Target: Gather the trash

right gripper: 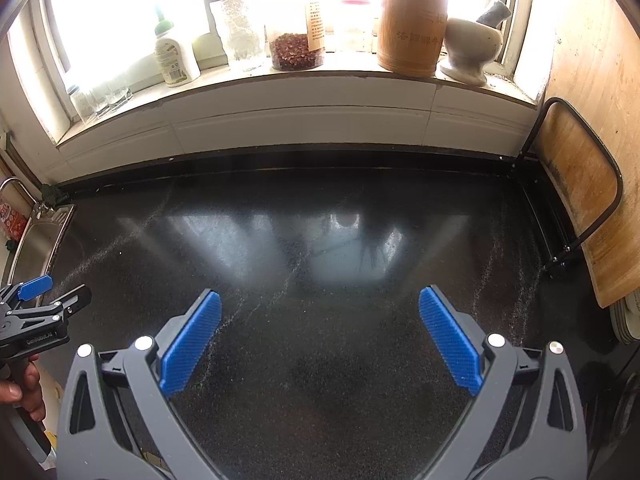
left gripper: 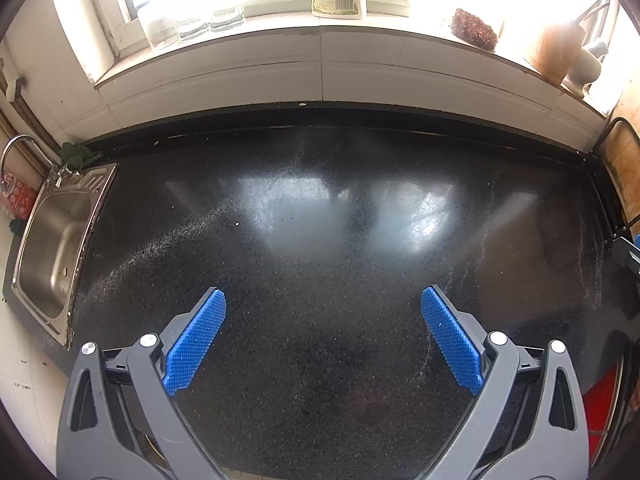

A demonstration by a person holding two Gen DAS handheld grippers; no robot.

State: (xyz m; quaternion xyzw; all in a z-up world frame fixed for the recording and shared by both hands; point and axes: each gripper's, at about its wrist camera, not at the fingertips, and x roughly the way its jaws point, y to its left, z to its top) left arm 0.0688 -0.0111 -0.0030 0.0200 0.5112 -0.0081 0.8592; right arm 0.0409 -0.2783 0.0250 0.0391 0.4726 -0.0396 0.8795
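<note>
My left gripper point(left gripper: 323, 300) is open and empty above a black speckled countertop point(left gripper: 320, 216). My right gripper point(right gripper: 320, 300) is open and empty above the same countertop point(right gripper: 320, 240). The left gripper also shows at the left edge of the right wrist view point(right gripper: 56, 288), held by a hand. I see no trash item on the counter in either view; only pale dusty streaks and window glare.
A steel sink point(left gripper: 56, 248) with a tap lies at the left. The windowsill holds a bottle point(right gripper: 174, 56), glass jars point(right gripper: 296, 44), a wooden utensil holder point(right gripper: 412, 28) and a mortar point(right gripper: 472, 48). A wooden cutting board point(right gripper: 584, 184) leans in a rack at the right.
</note>
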